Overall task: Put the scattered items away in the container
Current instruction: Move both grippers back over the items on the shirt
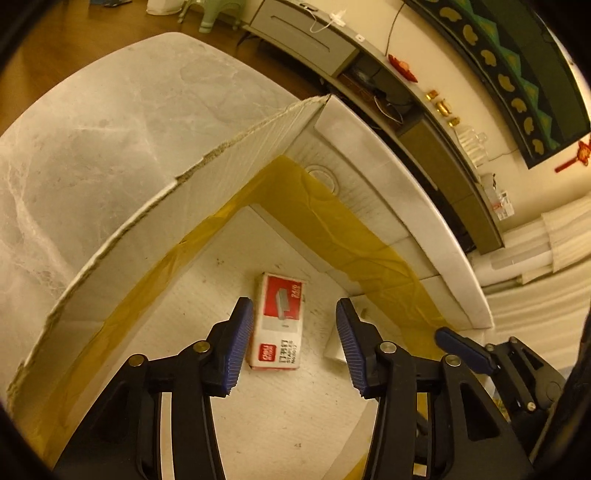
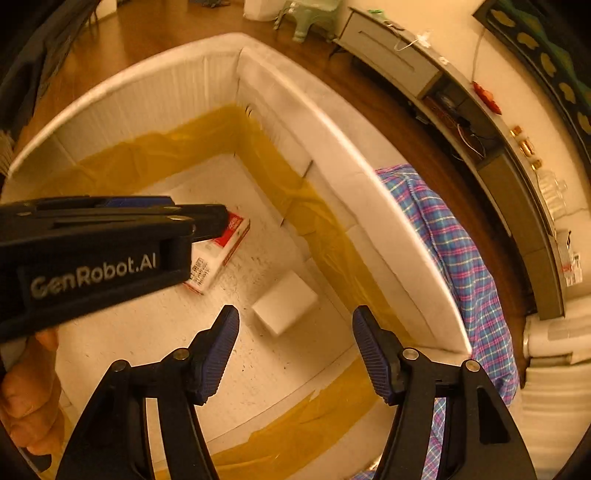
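A white cardboard box (image 1: 122, 236) with yellow tape along its inner seams is the container; it also shows in the right wrist view (image 2: 347, 155). A red-and-white staples box (image 1: 279, 320) lies flat on its floor, also in the right wrist view (image 2: 221, 251). A small white block (image 2: 285, 307) lies beside it. My left gripper (image 1: 293, 334) is open, jaws either side of the staples box, above it. My right gripper (image 2: 295, 339) is open and empty above the white block. The left gripper's body (image 2: 92, 254) crosses the right wrist view.
The box stands on a grey marble table (image 1: 85, 122). A plaid cloth (image 2: 454, 251) lies outside the box's right wall. A low TV cabinet (image 1: 424, 125) runs along the far wall. A green stool (image 2: 310, 18) stands on the wooden floor.
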Demonstrator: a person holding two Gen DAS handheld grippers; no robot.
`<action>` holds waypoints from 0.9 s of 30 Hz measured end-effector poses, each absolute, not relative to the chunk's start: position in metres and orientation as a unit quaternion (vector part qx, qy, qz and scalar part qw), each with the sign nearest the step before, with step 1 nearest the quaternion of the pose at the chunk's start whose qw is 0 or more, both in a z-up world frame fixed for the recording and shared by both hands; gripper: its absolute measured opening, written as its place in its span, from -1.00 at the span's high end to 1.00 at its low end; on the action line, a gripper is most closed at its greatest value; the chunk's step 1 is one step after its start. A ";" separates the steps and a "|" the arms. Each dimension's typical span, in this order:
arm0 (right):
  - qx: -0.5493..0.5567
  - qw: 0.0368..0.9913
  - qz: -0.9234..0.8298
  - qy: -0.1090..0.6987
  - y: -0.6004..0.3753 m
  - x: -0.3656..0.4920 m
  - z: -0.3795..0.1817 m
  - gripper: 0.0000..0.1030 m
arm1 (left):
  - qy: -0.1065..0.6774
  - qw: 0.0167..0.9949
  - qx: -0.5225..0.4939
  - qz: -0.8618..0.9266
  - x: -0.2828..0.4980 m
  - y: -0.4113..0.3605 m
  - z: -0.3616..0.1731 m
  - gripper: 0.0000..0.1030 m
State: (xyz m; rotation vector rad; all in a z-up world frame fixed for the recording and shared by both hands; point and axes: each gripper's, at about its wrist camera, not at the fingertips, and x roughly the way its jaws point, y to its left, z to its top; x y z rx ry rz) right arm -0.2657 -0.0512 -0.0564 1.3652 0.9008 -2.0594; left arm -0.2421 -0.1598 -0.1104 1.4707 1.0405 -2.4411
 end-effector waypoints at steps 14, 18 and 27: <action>0.398 0.322 -0.841 0.176 0.028 -0.163 0.016 -0.26 | 0.260 0.076 0.441 -0.856 -0.192 -0.142 -0.050 0.03; 0.351 0.347 -0.860 0.132 0.049 -0.127 0.034 -0.26 | 0.230 0.077 0.410 -0.879 -0.160 -0.130 -0.021 0.03; 0.242 0.364 -0.896 0.080 0.109 -0.041 0.062 -0.26 | 0.193 0.028 0.335 -0.922 -0.092 -0.087 0.034 0.03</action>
